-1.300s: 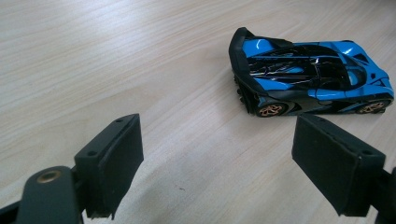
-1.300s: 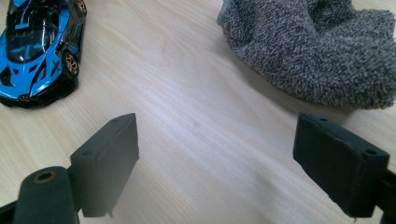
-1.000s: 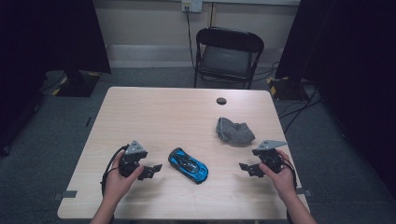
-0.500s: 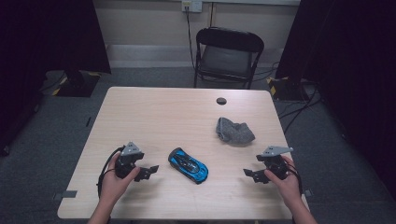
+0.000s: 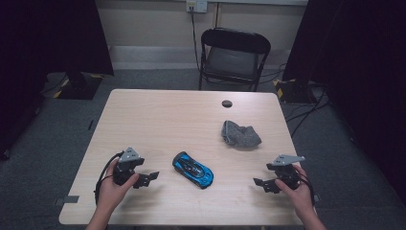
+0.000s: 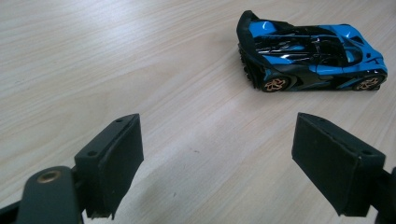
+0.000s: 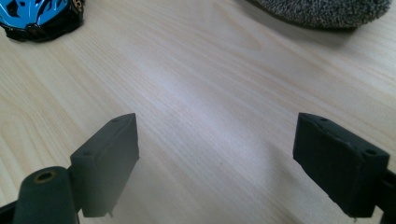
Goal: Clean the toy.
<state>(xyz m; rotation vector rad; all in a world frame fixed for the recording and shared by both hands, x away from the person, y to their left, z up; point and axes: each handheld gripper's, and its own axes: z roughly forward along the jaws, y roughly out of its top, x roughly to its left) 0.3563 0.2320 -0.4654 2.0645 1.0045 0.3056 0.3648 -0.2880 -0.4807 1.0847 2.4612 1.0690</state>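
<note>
A blue and black toy car (image 5: 193,169) lies near the front middle of the wooden table (image 5: 167,115). A crumpled grey cloth (image 5: 240,134) rests to its right, farther back. My left gripper (image 5: 147,178) is held low at the front left, open and empty, its jaws aimed toward the car (image 6: 312,58), which sits a short way ahead in the left gripper view. My right gripper (image 5: 265,184) is at the front right, also open and empty, pointing left. In the right gripper view the car's nose (image 7: 39,16) shows at top left and the cloth (image 7: 322,11) at top right.
A small dark round disc (image 5: 227,103) lies toward the back of the table. A black folding chair (image 5: 233,57) stands behind the far edge. Cables run across the grey carpet on the right. Bare tabletop stretches across the back left.
The right hand has drawn its gripper a little toward the table's front right edge and slightly lower. The left gripper, car and cloth have stayed put.
</note>
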